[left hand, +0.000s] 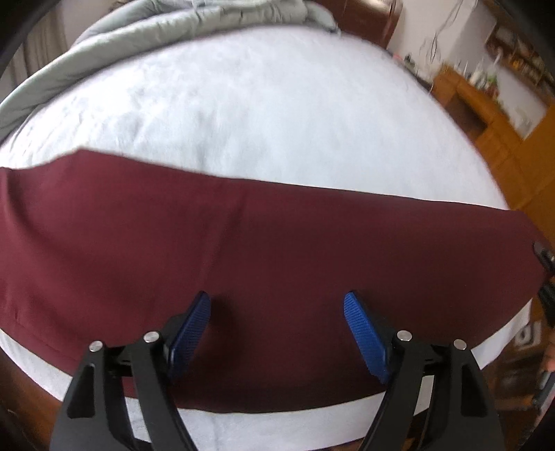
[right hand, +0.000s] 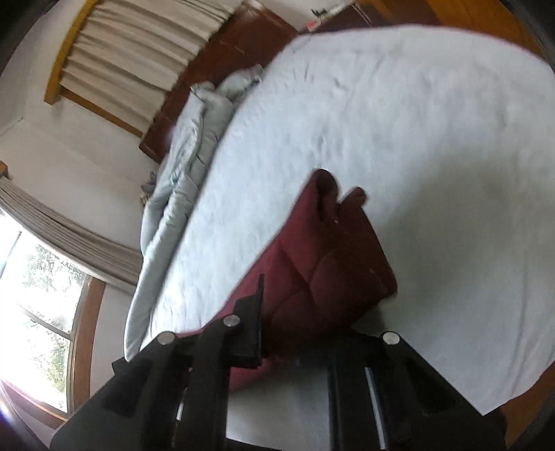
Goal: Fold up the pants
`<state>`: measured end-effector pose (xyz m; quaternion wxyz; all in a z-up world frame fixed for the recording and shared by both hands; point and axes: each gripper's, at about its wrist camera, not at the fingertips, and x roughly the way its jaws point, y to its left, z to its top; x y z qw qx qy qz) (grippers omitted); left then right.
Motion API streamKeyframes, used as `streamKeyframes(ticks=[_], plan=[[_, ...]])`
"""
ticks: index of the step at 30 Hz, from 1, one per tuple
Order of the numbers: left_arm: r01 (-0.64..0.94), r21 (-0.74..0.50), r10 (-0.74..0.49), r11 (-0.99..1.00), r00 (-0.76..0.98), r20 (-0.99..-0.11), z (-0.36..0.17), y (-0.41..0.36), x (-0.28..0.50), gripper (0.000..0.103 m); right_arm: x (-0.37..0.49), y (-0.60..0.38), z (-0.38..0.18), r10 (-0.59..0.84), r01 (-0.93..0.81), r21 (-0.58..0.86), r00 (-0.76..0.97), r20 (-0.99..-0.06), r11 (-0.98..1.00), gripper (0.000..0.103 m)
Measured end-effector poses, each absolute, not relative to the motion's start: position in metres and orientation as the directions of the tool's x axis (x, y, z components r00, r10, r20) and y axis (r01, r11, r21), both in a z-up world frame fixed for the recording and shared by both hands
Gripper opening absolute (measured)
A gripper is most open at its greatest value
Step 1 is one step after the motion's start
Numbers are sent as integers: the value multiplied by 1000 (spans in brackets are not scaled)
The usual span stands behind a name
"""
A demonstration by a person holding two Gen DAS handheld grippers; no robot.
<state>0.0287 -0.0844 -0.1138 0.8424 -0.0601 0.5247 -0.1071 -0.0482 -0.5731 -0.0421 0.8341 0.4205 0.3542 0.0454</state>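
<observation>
Below left tool (left hand: 277,312), maroon pants (left hand: 242,243), flat

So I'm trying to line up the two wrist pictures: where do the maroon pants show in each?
Left wrist view: the maroon pants lie as a wide band across the lower middle, on the white sheet.
Right wrist view: the maroon pants run from bottom centre up to the middle, bunched.
Shared landmark: the grey duvet at the sheet's far edge.

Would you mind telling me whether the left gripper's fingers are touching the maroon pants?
Cannot tell. In the left wrist view the open blue fingers are over the pants, but neither contact nor gap shows plainly.
</observation>
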Motion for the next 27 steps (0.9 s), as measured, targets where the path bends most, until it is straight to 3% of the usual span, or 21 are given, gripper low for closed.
streamKeyframes(ticks=[4, 8, 11, 14, 19, 24, 27], plan=[[145, -175, -222, 974, 447, -867, -113, -96, 31, 84, -55, -597, -57, 288, 351, 690, 720, -631, 634, 11], [156, -111, -159, 982, 340, -927, -161, -100, 42, 85, -58, -603, -126, 262, 497, 558, 545, -797, 664, 11], [205, -64, -142, 977, 389, -910, -162, -104, 35, 86, -68, -608, -140, 286, 487, 614, 588, -756, 621, 12], [170, -107, -166, 980, 391, -905, -156, -100, 41, 86, -70, -605, -129, 275, 477, 605, 593, -757, 638, 12], [214, -75, -151, 974, 364, -919, -169, -101, 51, 89, -61, -596, -132, 240, 518, 537, 533, -811, 665, 13], [120, -191, -222, 974, 356, -907, -152, -78, 57, 89, -53, -580, -96, 217, 472, 534, 573, -791, 701, 13], [89, -202, -220, 975, 380, -898, -141, -60, 58, 89, -63, -572, -69, 220, 410, 551, 621, -752, 727, 13]])
